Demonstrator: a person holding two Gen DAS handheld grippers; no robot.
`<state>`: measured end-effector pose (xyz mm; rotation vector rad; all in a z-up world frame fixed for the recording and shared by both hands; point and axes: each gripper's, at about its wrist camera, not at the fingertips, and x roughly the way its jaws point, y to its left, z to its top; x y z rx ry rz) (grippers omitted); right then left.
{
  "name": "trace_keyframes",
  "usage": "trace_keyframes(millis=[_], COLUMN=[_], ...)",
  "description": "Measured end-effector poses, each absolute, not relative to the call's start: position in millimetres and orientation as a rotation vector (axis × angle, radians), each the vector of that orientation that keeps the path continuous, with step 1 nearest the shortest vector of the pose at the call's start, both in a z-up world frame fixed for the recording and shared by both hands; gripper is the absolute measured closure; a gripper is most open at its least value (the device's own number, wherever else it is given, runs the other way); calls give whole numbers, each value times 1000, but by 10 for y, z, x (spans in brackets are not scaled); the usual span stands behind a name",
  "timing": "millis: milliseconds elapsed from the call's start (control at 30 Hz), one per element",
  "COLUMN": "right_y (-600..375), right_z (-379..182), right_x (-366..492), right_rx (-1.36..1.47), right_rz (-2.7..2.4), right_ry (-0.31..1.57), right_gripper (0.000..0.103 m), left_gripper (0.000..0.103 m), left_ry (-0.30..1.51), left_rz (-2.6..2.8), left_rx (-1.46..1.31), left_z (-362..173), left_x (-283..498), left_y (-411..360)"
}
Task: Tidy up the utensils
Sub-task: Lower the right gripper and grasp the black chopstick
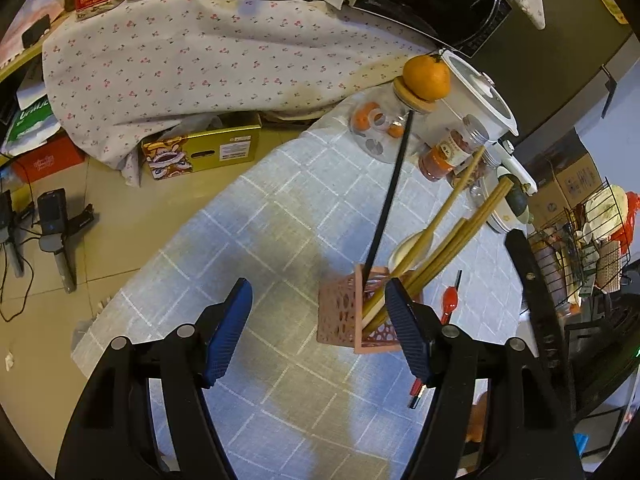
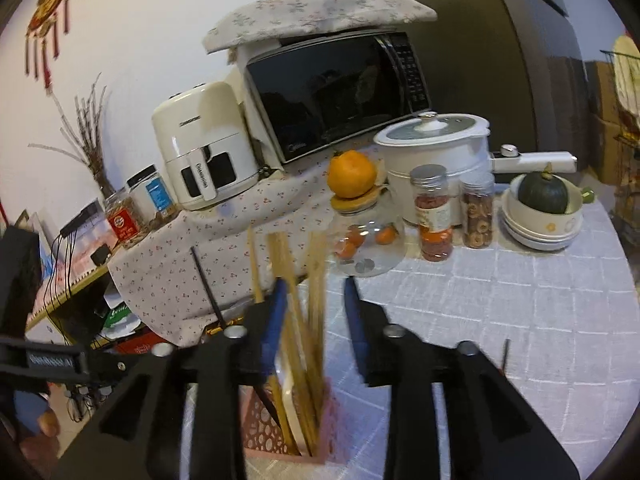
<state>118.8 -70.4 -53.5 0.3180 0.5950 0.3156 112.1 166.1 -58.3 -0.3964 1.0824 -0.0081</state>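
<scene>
My right gripper (image 2: 316, 300) hangs over the pink holder (image 2: 280, 432), jaws part-open around wooden chopsticks (image 2: 316, 320), pads apparently clear. My left gripper (image 1: 320, 320) waits, jaws wide and empty. Next: the red spoon (image 1: 450, 300) at three o'clock on the surface (image 1: 280, 220).

Worktop (image 1: 248, 240) under pale blue checked cloth; carrying pink perforated holder (image 1: 344, 316), red spoon (image 1: 450, 300), glass jar (image 2: 368, 248), two spice jars (image 2: 434, 216), stacked bowls (image 2: 540, 228), white pot (image 2: 436, 152).
</scene>
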Motion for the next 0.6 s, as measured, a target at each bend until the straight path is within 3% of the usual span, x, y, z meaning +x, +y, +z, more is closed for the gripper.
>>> trace_keyframes(millis=[300,600], right_y=[-1556,-2036], right_z=[-328,-708], right_x=[1246,1265], right_rx=[415,433], right_rz=[176,70], right_ry=[691,952], right_gripper=[59,59], left_gripper=[37,37], left_ry=[988,1020], left_rz=[-126,-240], left_rx=[-250,-141], left_z=[-294,-417], left_x=[992,929], left_y=[1063,333])
